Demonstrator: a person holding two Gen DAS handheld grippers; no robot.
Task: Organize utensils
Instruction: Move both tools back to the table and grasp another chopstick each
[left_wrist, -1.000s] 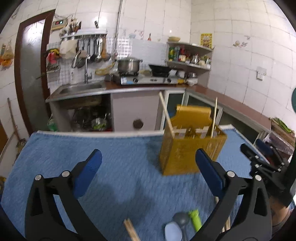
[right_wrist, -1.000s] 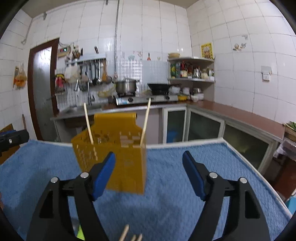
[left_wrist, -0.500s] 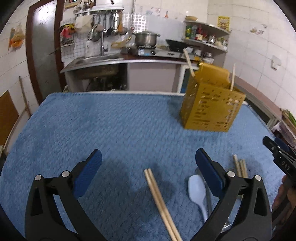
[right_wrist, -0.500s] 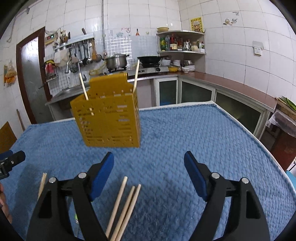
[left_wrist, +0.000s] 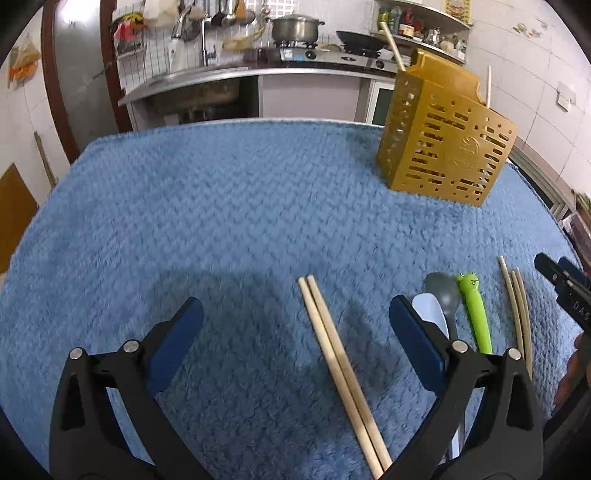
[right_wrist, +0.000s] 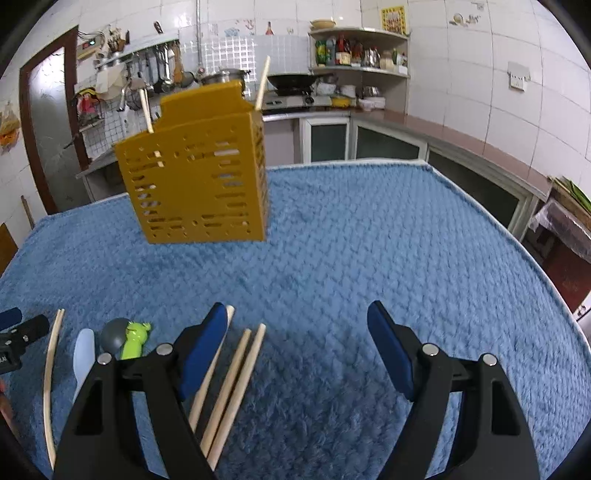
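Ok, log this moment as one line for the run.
left gripper open above chopstick pair | right gripper open, empty | yellow holder upright, two chopsticks inside | spoons on cloth

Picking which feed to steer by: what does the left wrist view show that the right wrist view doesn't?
Left wrist only: a chopstick pair lying between the open left tool.
Right wrist only: three loose chopsticks beside the open right tool.
Both: the yellow holder with two chopsticks standing in it, the green-handled utensil, the grey spoon, the pale spoon and the blue cloth.
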